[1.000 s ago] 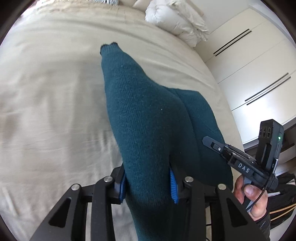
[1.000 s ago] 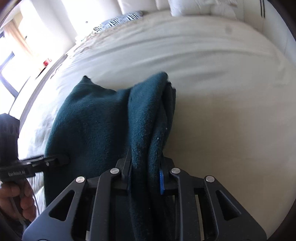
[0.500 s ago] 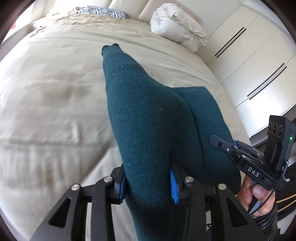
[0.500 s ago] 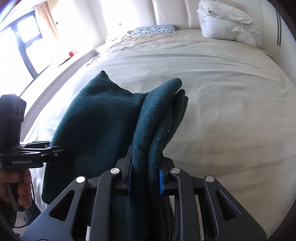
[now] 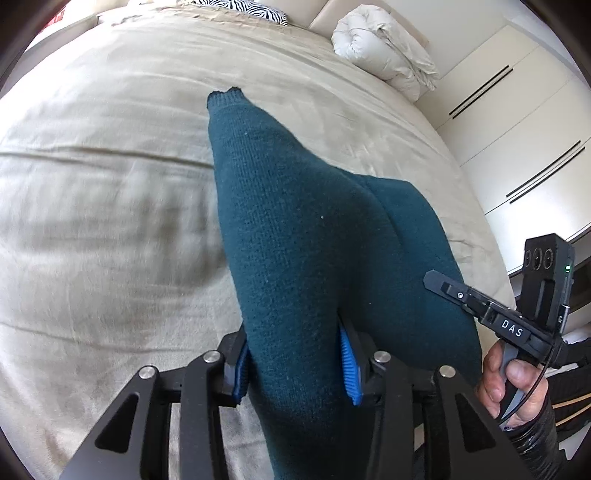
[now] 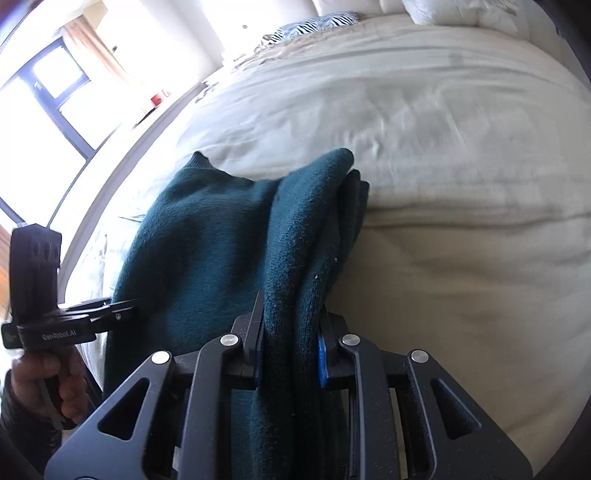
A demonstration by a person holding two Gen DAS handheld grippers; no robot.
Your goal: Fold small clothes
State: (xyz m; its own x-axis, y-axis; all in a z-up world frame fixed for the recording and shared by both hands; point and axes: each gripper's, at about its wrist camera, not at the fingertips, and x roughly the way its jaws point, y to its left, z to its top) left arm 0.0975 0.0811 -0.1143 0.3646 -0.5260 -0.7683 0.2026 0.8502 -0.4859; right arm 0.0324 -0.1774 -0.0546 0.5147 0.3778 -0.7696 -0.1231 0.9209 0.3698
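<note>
A dark teal knit sweater hangs in a thick fold over the beige bed. One narrow end points toward the headboard. My left gripper has the bunched knit between its blue pads; its jaws are opening, and the cloth still fills the gap and touches both pads. My right gripper is shut on several stacked layers of the same sweater. Each gripper shows in the other's view: the right gripper at the sweater's right edge, the left gripper at its left edge, each in a person's hand.
A rolled white duvet and a zebra-print pillow lie at the head of the bed. White wardrobe doors stand along the right side. A bright window is on the far left.
Both grippers have carried the sweater level across the bed, and the headboard end with the pillow and duvet has come into view. Both still hold the cloth.
</note>
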